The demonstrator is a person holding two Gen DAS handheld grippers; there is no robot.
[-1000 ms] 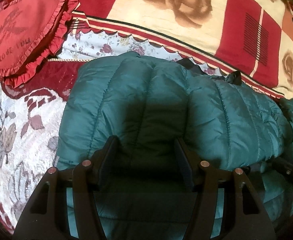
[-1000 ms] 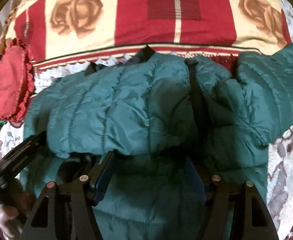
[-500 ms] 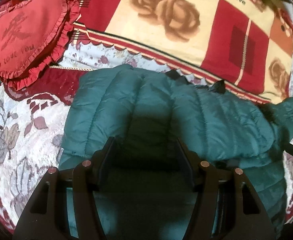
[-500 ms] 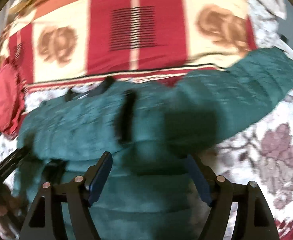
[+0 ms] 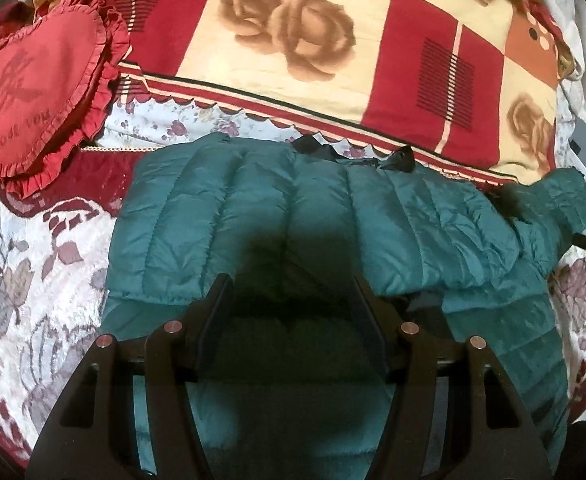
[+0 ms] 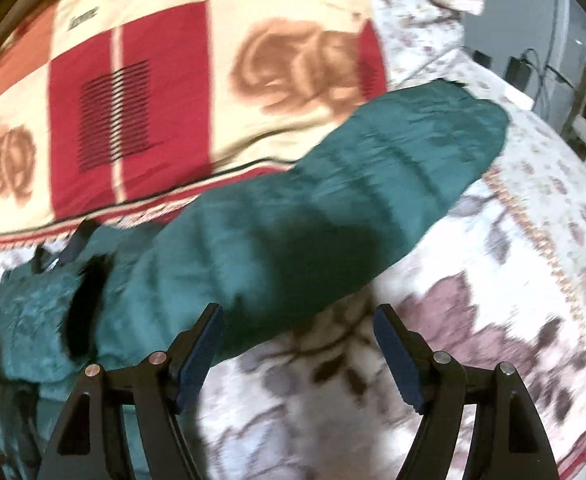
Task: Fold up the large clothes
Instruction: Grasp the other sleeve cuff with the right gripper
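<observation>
A teal quilted puffer jacket (image 5: pixel 277 216) lies on the bed, its top part folded down over its lower part. My left gripper (image 5: pixel 291 292) is open and empty just above the fold. In the right wrist view one sleeve (image 6: pixel 353 184) stretches out to the right over the bedspread, and the jacket body (image 6: pixel 33 320) lies at the left. My right gripper (image 6: pixel 297 320) is open and empty, over the near edge of that sleeve. The right wrist view is blurred.
A red and cream rose-print blanket (image 5: pixel 333 40) lies behind the jacket. A red heart-shaped cushion (image 5: pixel 33 92) sits at the far left. The floral bedspread (image 6: pixel 493 280) surrounds the jacket. Cables and furniture (image 6: pixel 553 76) stand beyond the bed's right edge.
My right gripper has swung to the right, away from the jacket body, and now looks along the outstretched sleeve. My left gripper has drawn back a little from the fold.
</observation>
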